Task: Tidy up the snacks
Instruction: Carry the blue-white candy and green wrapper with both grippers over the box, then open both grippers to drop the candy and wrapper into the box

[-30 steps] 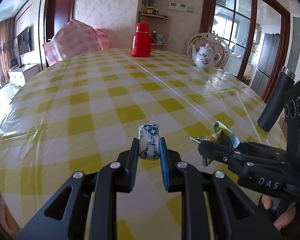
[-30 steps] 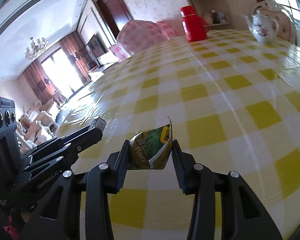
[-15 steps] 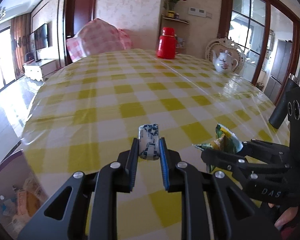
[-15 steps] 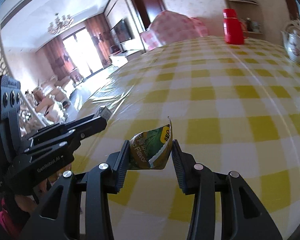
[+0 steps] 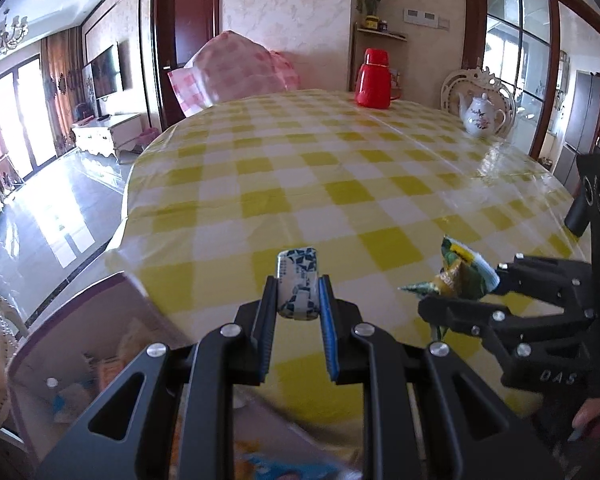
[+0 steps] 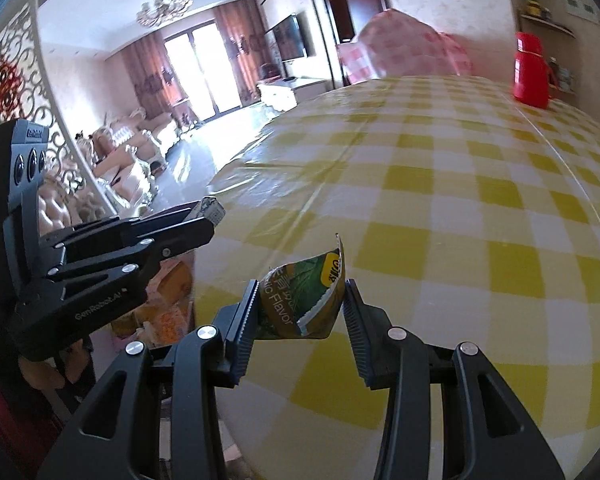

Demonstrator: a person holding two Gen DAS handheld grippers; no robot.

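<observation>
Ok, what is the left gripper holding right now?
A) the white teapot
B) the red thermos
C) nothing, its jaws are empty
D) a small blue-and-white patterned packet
D: the left gripper is clamped on the small blue-and-white packet, held above the near table edge.

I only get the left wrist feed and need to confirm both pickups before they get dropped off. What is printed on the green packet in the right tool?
Observer: On the green packet the right wrist view shows the word "Flavor" and a yellow label.
Operator: Is that tool gripping it squarely?
Observer: Yes, the right tool has a pad pressed on each side of it.
Operator: Anything beyond the table's left edge?
Observer: A row of sofas by the lit windows.
</observation>
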